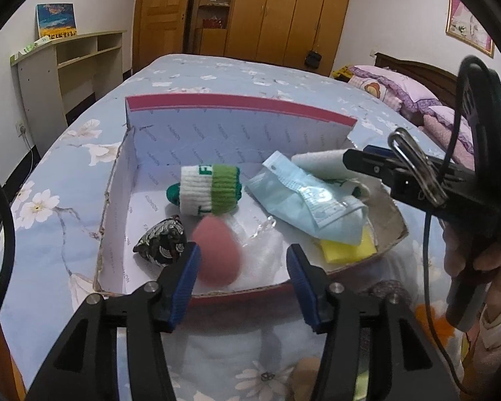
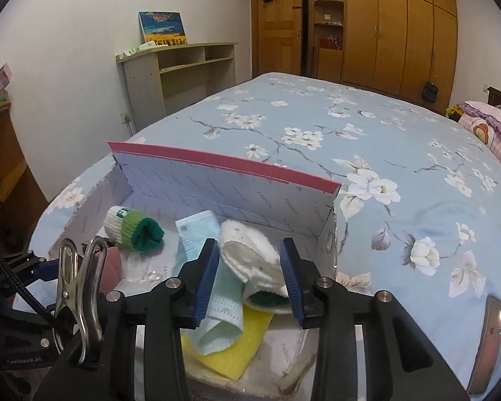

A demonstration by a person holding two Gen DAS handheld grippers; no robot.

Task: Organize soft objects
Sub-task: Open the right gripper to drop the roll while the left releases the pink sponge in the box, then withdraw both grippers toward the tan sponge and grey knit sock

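An open cardboard box point(image 1: 237, 107) with a pink rim lies on the bed. My left gripper point(image 1: 242, 262) is open over its near side. A blurred pink egg-shaped sponge point(image 1: 217, 254) sits between the jaws, against the left pad and clear of the right one. In the box lie a green-and-white rolled sock point(image 1: 210, 190), a black patterned pouch point(image 1: 162, 244), a pale blue face mask point(image 1: 304, 200) and a yellow cloth point(image 1: 347, 250). My right gripper point(image 2: 248, 267) is open, with a white folded sock point(image 2: 250, 254) resting loose between its pads on the mask point(image 2: 197, 237).
The blue floral bedsheet point(image 2: 384, 140) stretches far beyond the box. A phone point(image 2: 491, 334) lies on the sheet at the right. Pillows point(image 1: 394, 90) sit at the headboard. A shelf unit point(image 2: 180, 67) and wardrobes point(image 2: 400, 33) line the walls. A hand point(image 1: 484, 257) holds the right gripper's handle.
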